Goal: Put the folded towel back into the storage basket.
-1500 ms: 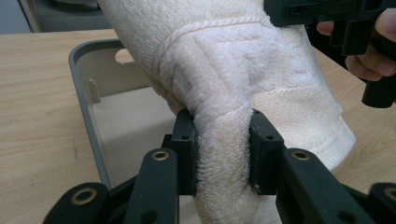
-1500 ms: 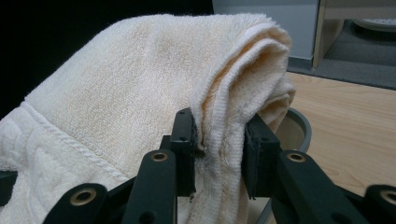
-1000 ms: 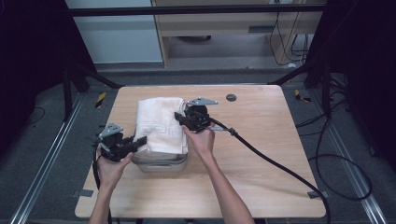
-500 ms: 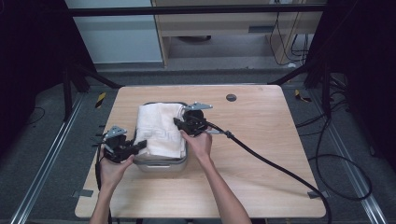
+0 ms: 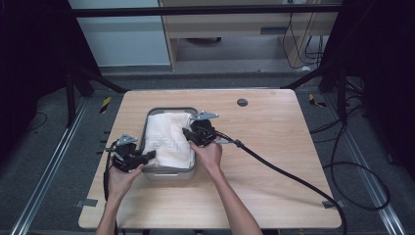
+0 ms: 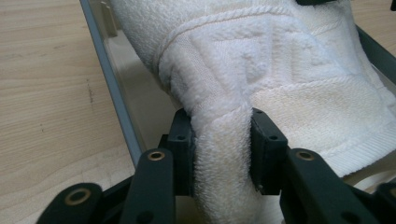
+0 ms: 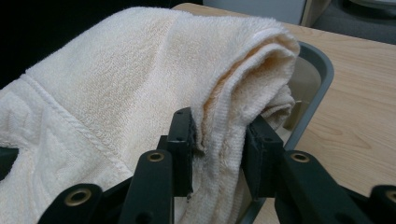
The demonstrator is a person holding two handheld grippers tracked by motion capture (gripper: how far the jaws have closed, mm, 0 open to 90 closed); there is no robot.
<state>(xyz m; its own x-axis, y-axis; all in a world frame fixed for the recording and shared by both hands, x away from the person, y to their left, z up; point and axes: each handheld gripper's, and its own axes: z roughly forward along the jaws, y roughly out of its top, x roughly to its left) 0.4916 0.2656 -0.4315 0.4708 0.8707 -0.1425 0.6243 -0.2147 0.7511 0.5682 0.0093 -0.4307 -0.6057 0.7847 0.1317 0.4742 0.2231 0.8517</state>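
Note:
A folded white towel lies in a grey metal tray at the table's middle left. My left gripper is at the towel's near left corner, its jaws pinching a thick fold of towel just inside the tray wall. My right gripper is at the far right corner, its jaws around the towel's layered edge over the tray rim. Both pairs of jaws have just been opening slightly, with towel still pressed between the pads.
The wooden table has bare room right of the tray and along the front. A dark round hole sits near the far edge. The right gripper's thick black cable trails across the table to the front right corner.
Both hands have sunk a little, bringing the towel down into the tray. The tray's far rim now shows beyond the towel.

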